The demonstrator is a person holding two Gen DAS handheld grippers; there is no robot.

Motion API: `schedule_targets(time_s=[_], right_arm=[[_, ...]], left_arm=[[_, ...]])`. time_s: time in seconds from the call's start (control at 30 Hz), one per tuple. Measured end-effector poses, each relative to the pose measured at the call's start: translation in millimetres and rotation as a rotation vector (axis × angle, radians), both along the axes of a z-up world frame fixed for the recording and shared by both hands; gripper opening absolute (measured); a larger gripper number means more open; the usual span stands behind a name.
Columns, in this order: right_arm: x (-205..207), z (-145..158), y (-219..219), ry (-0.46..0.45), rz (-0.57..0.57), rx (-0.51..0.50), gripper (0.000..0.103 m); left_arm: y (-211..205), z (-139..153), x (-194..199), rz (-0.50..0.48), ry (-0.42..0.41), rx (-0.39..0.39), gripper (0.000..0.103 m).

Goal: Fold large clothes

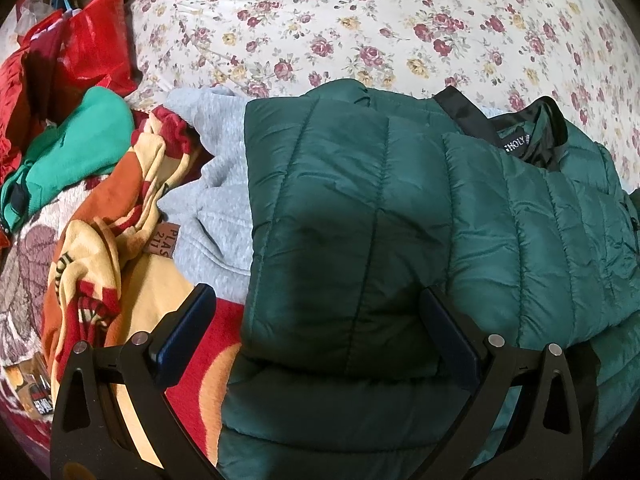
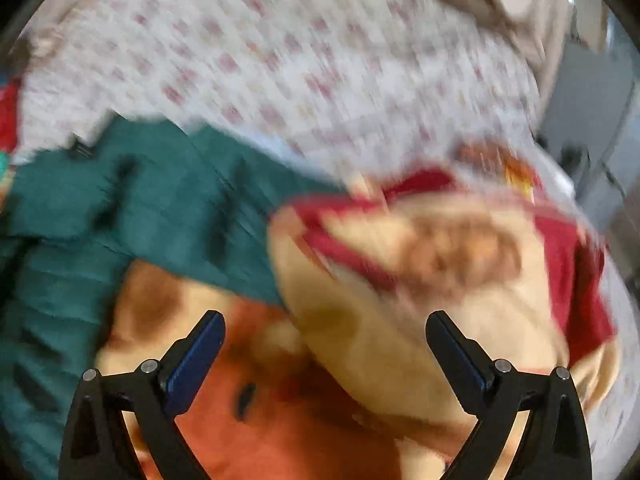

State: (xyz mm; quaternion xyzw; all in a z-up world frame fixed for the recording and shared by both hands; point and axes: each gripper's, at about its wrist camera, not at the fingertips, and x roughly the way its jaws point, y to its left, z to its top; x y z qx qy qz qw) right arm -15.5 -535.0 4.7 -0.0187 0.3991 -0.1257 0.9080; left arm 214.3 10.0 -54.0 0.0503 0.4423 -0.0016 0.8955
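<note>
A dark green quilted puffer jacket lies on the bed with one side folded over its front; its black collar and label show at the upper right. My left gripper is open, its jaws wide apart just over the jacket's near left part, holding nothing. In the blurred right wrist view the jacket lies at the left. My right gripper is open and empty above a yellow, orange and red blanket.
A grey sweatshirt lies left of the jacket, partly under it. The patterned blanket, a bright green garment and red bags crowd the left. The floral bedsheet stretches beyond.
</note>
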Motion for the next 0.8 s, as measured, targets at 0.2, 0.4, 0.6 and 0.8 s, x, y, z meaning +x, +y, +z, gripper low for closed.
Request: schedule_targets(time_s=[0.2,0.4,0.6,0.8], right_arm=[[61.4,21.6,45.5,-0.073,0.180,-0.002,0.100],[127.1,-44.1,40.3,0.128,0.156,-0.009,0.096],[72.2,-52.0,-27.2,0.063,0.093,0.230,0.096],[19.8,-38.9,-76.2,-0.005,-0.058,0.309,0.096]], left_arm=[[-0.2,-0.5,0.1,-0.005,-0.001,0.005,0.102],[0.8,-1.1,1.8,-0.007,0.009,-0.003,0.102],[-1.7,-1.8,5.4,-0.005,0.021,-0.019,0.102],[-3.9,-3.7,3.5,-0.007,0.015,-0.009,0.102]])
